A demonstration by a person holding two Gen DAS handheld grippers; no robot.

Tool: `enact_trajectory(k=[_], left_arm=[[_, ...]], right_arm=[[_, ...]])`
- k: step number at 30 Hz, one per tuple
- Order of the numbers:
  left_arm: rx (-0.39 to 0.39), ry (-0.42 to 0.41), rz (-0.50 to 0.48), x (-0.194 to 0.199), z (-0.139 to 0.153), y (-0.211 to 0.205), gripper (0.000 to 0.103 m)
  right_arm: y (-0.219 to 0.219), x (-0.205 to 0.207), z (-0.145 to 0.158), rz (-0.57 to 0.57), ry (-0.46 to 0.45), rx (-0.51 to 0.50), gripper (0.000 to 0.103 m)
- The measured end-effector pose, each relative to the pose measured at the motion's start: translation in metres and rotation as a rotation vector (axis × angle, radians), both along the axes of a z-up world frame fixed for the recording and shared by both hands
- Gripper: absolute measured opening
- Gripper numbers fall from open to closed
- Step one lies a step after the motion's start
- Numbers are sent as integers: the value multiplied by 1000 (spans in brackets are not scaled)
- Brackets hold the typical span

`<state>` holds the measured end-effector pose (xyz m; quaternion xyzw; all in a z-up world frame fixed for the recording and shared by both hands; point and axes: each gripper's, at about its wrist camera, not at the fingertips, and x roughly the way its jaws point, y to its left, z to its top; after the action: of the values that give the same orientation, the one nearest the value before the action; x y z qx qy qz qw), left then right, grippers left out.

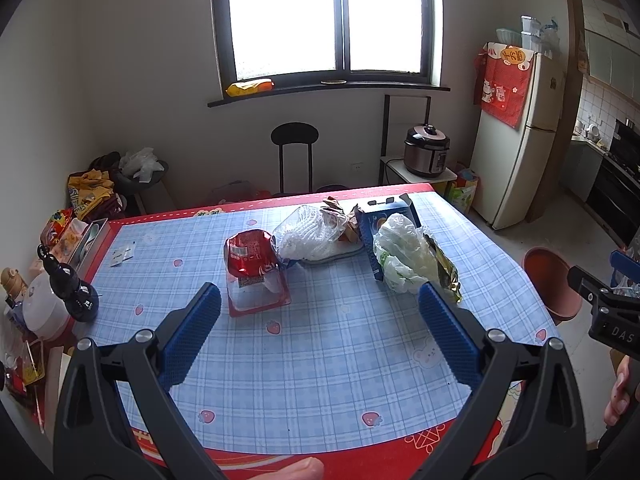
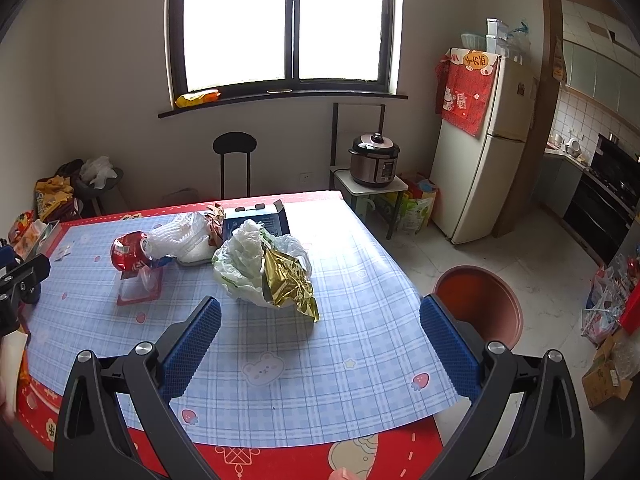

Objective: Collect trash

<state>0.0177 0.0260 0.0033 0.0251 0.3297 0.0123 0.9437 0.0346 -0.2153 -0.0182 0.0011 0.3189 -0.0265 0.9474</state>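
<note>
Both tongs, left tongs [image 1: 320, 316] and right tongs [image 2: 320, 316], gape wide and hold nothing, above the table's [image 2: 320, 380] near edge. Ahead of the right tongs (probably the nearer pair) lies the white plastic bag [image 2: 248, 268] with gold foil wrapper [image 2: 290, 284]; left of the bag, the red can [image 1: 250, 256].

- Red snack wrapper [image 1: 251, 255], crumpled, lies ahead of the left tongs' left finger, on a clear tray [image 1: 258, 300].
- White foam netting [image 1: 310, 236] touches its right side.
- Blue box [image 1: 386, 216] stands behind a white plastic bag [image 2: 248, 264].
- Gold foil wrapper [image 2: 290, 284], crumpled against the bag, lies nearest, ahead of the right tongs.
</note>
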Motion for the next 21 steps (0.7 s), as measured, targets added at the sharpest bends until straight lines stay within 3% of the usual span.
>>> enact_trajectory(k=[21], left_arm=[[-1, 11, 12, 5, -2, 0, 98]], right_arm=[[1, 2, -1, 0, 5, -2, 98]])
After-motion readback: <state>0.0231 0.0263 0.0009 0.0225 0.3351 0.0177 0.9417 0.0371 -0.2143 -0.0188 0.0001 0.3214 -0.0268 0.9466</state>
